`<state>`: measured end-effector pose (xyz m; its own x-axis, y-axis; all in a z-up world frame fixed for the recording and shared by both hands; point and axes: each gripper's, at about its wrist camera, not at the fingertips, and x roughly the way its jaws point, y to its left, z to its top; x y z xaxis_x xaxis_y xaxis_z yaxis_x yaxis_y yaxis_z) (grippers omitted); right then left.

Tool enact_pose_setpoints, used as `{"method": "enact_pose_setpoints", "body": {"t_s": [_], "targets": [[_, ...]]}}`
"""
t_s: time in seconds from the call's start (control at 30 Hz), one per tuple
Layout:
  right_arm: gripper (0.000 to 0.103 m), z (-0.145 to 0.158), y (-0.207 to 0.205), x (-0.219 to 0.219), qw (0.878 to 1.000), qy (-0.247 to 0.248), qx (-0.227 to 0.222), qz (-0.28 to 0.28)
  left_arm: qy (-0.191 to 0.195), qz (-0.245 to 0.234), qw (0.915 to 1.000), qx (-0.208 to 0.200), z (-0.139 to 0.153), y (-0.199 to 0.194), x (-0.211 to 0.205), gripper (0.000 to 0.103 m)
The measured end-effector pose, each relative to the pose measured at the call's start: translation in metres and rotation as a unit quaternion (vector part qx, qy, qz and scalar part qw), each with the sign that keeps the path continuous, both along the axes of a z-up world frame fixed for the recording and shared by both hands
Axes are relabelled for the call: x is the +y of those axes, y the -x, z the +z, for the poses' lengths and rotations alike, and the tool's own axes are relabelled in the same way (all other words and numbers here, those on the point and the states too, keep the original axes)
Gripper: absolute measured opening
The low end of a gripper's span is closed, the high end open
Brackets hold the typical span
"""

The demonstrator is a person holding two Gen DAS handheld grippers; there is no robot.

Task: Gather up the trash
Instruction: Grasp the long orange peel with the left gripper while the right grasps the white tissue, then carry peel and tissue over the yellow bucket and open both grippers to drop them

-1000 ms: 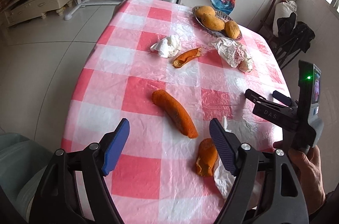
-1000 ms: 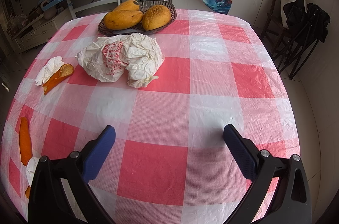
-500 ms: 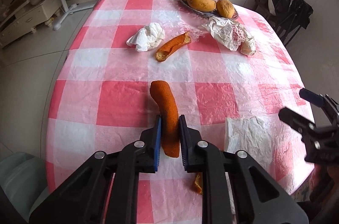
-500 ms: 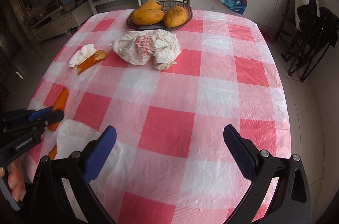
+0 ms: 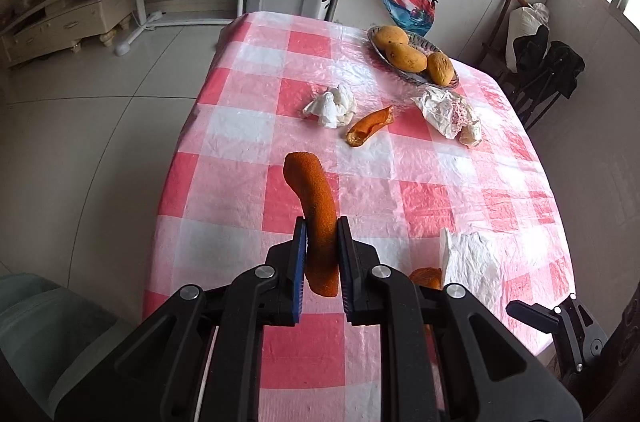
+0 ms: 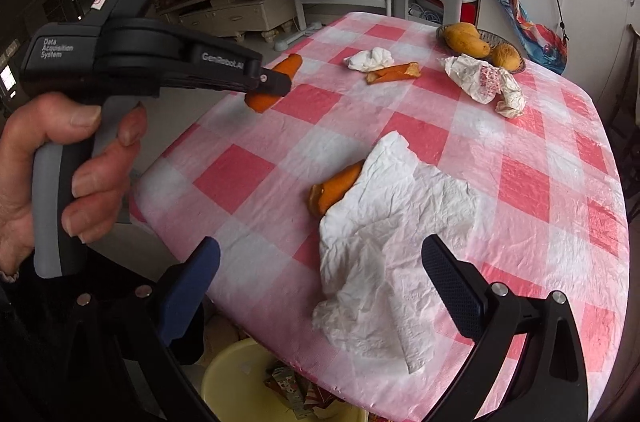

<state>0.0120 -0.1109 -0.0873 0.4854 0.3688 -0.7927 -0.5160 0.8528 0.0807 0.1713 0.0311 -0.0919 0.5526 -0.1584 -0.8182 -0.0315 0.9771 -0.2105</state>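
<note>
Left hand-held gripper (image 5: 322,254) clamped on peel (image 5: 314,214), raised off tabletop (image 5: 240,126); right hand-held gripper (image 6: 320,270) spread empty above napkin (image 6: 384,222). Could slip short of bin (image 6: 240,382): narrow pinch.

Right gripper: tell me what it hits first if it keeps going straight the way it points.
Most likely the flat white tissue lying straight ahead between the open fingers of the right gripper, with an orange peel tucked under its far edge. Depth is uncertain, but nothing else lies nearer.
</note>
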Motion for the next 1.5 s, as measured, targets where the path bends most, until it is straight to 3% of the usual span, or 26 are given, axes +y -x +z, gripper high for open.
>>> {"method": "enact_pose_setpoints", "body": {"t_s": [0.17, 0.23, 0.3, 0.37, 0.43, 0.5, 0.73, 1.03, 1.17, 1.5], "targets": [[0.091, -0.014, -0.013, -0.014, 0.999, 0.019, 0.013, -0.039, -0.004, -0.012, 0.9998, -0.014, 0.007, 0.006, -0.006, 0.014], [0.073, -0.018, -0.015, -0.017, 0.999, 0.019, 0.023, -0.046, -0.006, -0.014, 0.9997, -0.017, 0.009, 0.007, -0.007, 0.014], [0.066, -0.018, -0.016, -0.02, 0.998, 0.022, 0.019, -0.049, -0.003, -0.013, 0.9997, -0.02, 0.012, 0.01, -0.006, 0.014], [0.052, -0.016, -0.016, -0.023, 0.998, 0.023, 0.014, -0.051, 0.001, -0.014, 0.9996, -0.023, 0.015, 0.013, -0.005, 0.014], [0.024, -0.015, -0.018, -0.03, 0.998, 0.009, 0.019, -0.057, 0.004, -0.017, 0.9995, -0.028, 0.018, 0.018, -0.005, 0.014], [0.014, -0.014, -0.018, -0.039, 0.997, -0.015, 0.026, -0.068, 0.008, -0.021, 0.9991, -0.037, 0.022, 0.025, -0.005, 0.014], [0.012, 0.006, 0.0, -0.058, 0.992, -0.091, 0.013, -0.09, 0.013, -0.029, 0.998, -0.054, 0.029, 0.06, -0.006, 0.014], [0.012, 0.018, 0.061, -0.05, 0.99, -0.127, 0.027, -0.047, 0.014, -0.046, 0.9971, -0.059, 0.025, 0.105, -0.015, 0.014], [0.012, 0.01, 0.095, -0.041, 0.991, -0.118, 0.059, -0.016, 0.009, -0.051, 0.9968, -0.061, 0.023, 0.122, -0.019, 0.014], [0.012, -0.033, 0.142, -0.009, 0.988, -0.026, 0.143, 0.043, -0.004, -0.068, 0.9963, -0.053, 0.013, 0.162, -0.031, 0.014]]}}
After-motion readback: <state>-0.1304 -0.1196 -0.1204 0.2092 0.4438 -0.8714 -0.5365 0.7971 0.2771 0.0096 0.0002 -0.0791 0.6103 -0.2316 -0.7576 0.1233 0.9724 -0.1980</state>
